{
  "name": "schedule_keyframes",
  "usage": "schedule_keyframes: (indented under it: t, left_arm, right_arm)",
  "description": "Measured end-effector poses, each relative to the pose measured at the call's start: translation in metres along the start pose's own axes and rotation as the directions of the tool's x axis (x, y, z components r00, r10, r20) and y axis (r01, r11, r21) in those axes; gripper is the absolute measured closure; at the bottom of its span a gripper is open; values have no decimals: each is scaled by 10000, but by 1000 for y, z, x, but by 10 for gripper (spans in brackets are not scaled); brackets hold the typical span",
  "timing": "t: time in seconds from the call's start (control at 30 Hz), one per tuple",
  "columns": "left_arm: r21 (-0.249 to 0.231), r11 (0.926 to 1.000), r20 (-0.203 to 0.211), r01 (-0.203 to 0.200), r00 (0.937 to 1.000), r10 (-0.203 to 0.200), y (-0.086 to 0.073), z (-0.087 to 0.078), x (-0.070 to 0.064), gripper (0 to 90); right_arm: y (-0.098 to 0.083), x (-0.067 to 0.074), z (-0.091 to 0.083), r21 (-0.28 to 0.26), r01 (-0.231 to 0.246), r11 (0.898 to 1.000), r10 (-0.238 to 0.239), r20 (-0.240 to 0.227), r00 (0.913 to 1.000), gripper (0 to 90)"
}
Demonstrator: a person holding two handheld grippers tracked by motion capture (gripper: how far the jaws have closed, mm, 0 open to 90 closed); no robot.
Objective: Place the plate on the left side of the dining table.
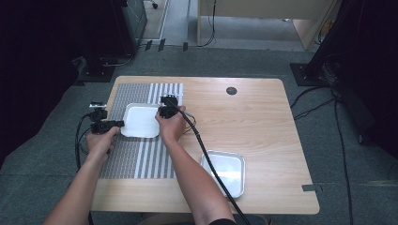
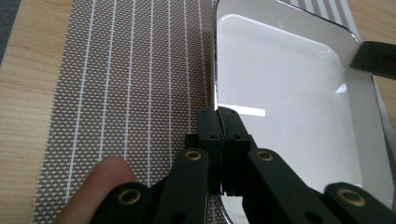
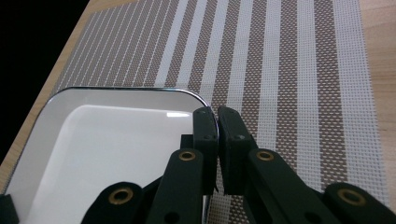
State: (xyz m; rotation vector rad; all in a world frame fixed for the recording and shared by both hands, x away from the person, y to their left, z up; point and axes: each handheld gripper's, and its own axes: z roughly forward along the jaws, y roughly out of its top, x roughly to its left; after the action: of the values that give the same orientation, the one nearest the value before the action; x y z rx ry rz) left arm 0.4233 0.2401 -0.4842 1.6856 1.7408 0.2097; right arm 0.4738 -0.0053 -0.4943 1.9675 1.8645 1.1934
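Note:
A white square tray (image 1: 140, 121) with a shiny rim lies on a striped woven placemat (image 1: 126, 157) at the table's left. My left gripper (image 1: 121, 123) is shut on the tray's left rim; in the left gripper view its jaws pinch that rim (image 2: 218, 114) beside the white tray (image 2: 289, 107). My right gripper (image 1: 161, 111) is shut on the tray's right rim near the far corner, the jaws clamped over the edge (image 3: 216, 116) of the white tray (image 3: 107, 149). The other gripper's tip (image 2: 373, 58) shows at the far rim.
A second tray, metallic and empty (image 1: 225, 171), sits near the table's front right of centre. A dark round grommet (image 1: 231, 90) is set in the wooden table (image 1: 263, 122). The right gripper's cable (image 1: 206, 154) trails across the table towards me. Placemat (image 3: 289, 70) (image 2: 126, 84) extends around the tray.

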Motion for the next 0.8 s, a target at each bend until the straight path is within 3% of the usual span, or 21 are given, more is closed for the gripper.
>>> schedule_keyframes:
  t: [0.23, 0.6, 0.8]
  left_arm:
    - [-2, 10000, -156, 87, 9998, -87, 2, 7, 2, 897]
    - [45, 10000, -396, -29, 9992, 31, 2, 11, 2, 895]
    - [-58, 10000, -343, -28, 9994, 26, 2, 11, 2, 868]
  right_arm:
    - [1, -5, 11, 17, 184, 9998, -184, -122, 9998, 879]
    - [1, -10, 16, 208, -262, 9994, 270, -363, 9990, 876]
    - [1, -12, 16, 265, -229, 9994, 243, -533, 9983, 848]
